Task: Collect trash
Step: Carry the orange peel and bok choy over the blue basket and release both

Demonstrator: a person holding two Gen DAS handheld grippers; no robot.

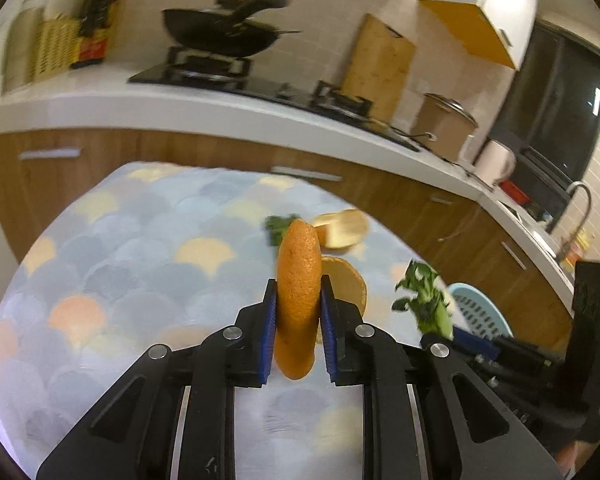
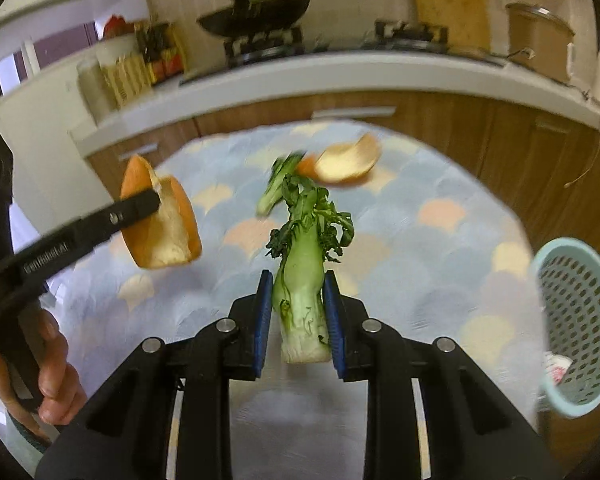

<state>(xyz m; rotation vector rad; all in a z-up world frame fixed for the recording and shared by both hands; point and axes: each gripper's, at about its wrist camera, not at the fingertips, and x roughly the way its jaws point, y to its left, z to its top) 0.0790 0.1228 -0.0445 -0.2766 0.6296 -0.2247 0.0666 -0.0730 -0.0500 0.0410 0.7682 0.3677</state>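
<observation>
My left gripper [image 1: 298, 300] is shut on an orange peel [image 1: 298, 292] and holds it above the table; it shows from the side in the right wrist view [image 2: 160, 220]. My right gripper [image 2: 294, 292] is shut on a bok choy stalk [image 2: 302, 280], also visible in the left wrist view [image 1: 424, 300]. More peel [image 1: 342, 228] [image 2: 346, 160] and a second peel [image 1: 346, 284] lie on the patterned tablecloth [image 2: 420, 240], with a small green scrap [image 2: 276, 188] [image 1: 278, 226] beside them. A light blue perforated basket [image 2: 576, 320] [image 1: 480, 312] stands at the right.
A kitchen counter [image 1: 220, 104] runs behind the table with a wok on a stove [image 1: 224, 36], a cutting board [image 1: 376, 72], a pot [image 1: 446, 124] and a sink tap [image 1: 580, 208]. Wooden cabinets stand below it.
</observation>
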